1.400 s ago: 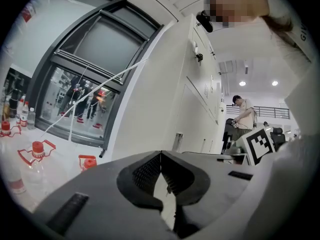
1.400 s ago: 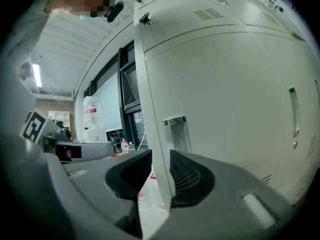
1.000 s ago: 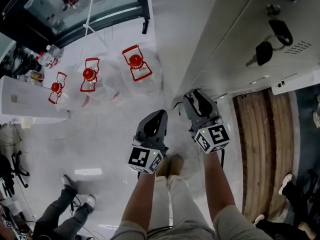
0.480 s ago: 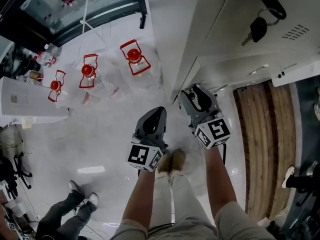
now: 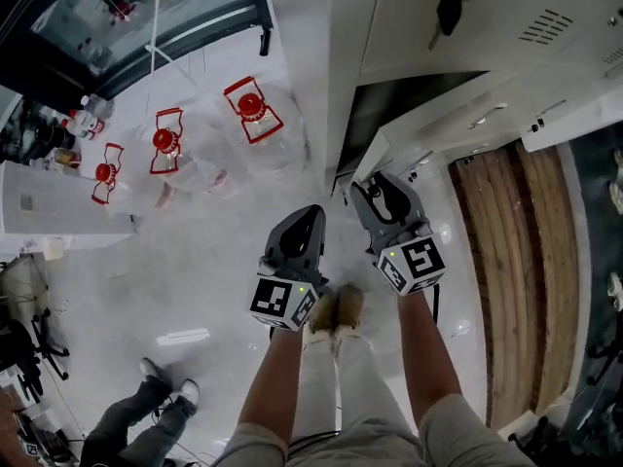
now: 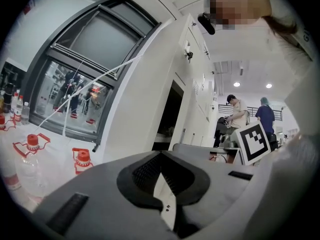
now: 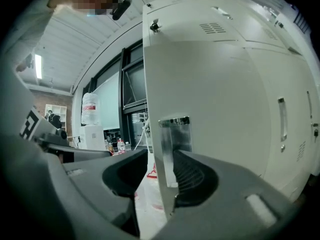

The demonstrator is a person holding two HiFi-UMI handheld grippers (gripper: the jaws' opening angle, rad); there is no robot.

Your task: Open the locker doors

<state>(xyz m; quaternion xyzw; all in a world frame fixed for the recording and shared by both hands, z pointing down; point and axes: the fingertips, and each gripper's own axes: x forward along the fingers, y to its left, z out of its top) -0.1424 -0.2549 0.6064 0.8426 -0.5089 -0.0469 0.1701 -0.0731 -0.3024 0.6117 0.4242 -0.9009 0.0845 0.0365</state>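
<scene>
The white locker bank (image 5: 506, 27) fills the head view's upper right, with keys (image 5: 450, 8) hanging from one lock. A lower locker door (image 5: 458, 105) stands swung out, showing the dark inside (image 5: 375, 115). My right gripper (image 5: 375, 185) is at that door's free edge. In the right gripper view the door edge (image 7: 167, 149) with its metal latch plate (image 7: 175, 134) stands between the open jaws of the right gripper (image 7: 160, 169), with a gap on the left side. My left gripper (image 5: 311, 212) hangs over the floor beside it, shut and empty, and shows as the left gripper (image 6: 161, 156) facing the open locker (image 6: 167, 114).
Three clear water jugs with red caps (image 5: 251, 105) (image 5: 167, 144) (image 5: 105, 173) stand on the white floor at left, near a white cabinet (image 5: 49, 202). A wooden floor strip (image 5: 506, 261) runs at right. Another person's legs (image 5: 146, 407) are at lower left; my own feet (image 5: 336, 309) are below the grippers.
The lower locker door has swung further out and its dark inside now shows. My right gripper has stayed at the door's edge; the left gripper has hardly moved.
</scene>
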